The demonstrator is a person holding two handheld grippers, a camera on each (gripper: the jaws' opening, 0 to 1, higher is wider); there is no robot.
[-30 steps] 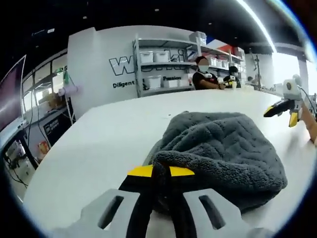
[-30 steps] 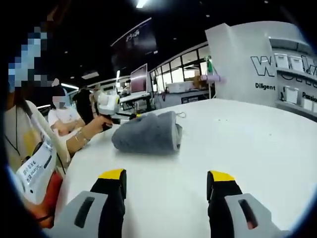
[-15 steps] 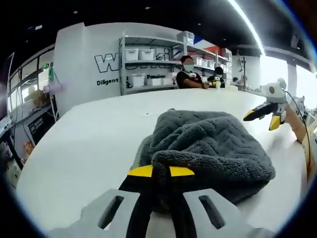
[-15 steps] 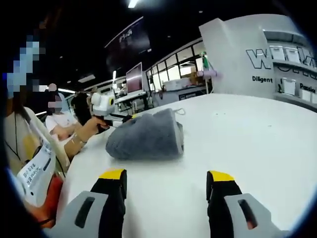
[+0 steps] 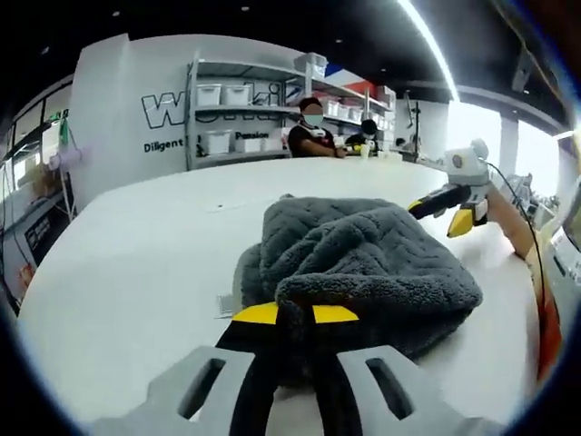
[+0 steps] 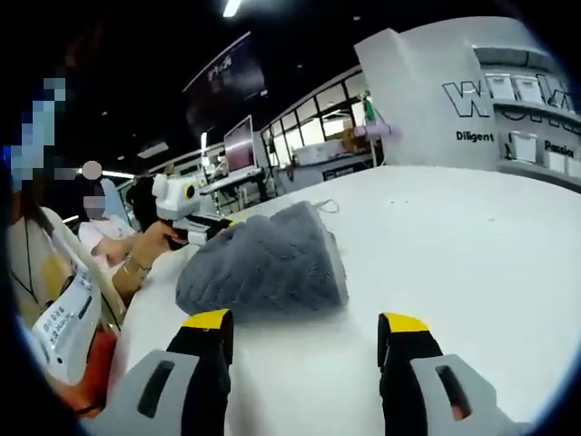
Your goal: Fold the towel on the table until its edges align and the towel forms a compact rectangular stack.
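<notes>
A grey quilted towel (image 5: 363,272) lies bunched on the white table (image 5: 136,254). My left gripper (image 5: 295,318) is shut on the towel's near edge, with its yellow-tipped jaws pressed together over the fabric. In the right gripper view the same towel (image 6: 263,268) sits as a rounded heap just ahead. My right gripper (image 6: 304,329) stands open above the bare table, a short way from the heap, with nothing between its jaws. The right gripper (image 5: 449,202) also shows at the right of the left gripper view, just past the towel's far side. The left gripper (image 6: 195,222) shows behind the heap in the right gripper view.
A person's hand and sleeve (image 6: 127,263) hold the left gripper at the table's edge. Shelves with white bins (image 5: 236,118) stand behind the table, where two people (image 5: 313,132) sit. A grey wall panel with lettering (image 6: 436,109) rises beyond the far edge.
Both views have drawn closer to the towel, which looks larger now. The right gripper has moved nearer the heap. The left gripper stays shut on the towel's edge.
</notes>
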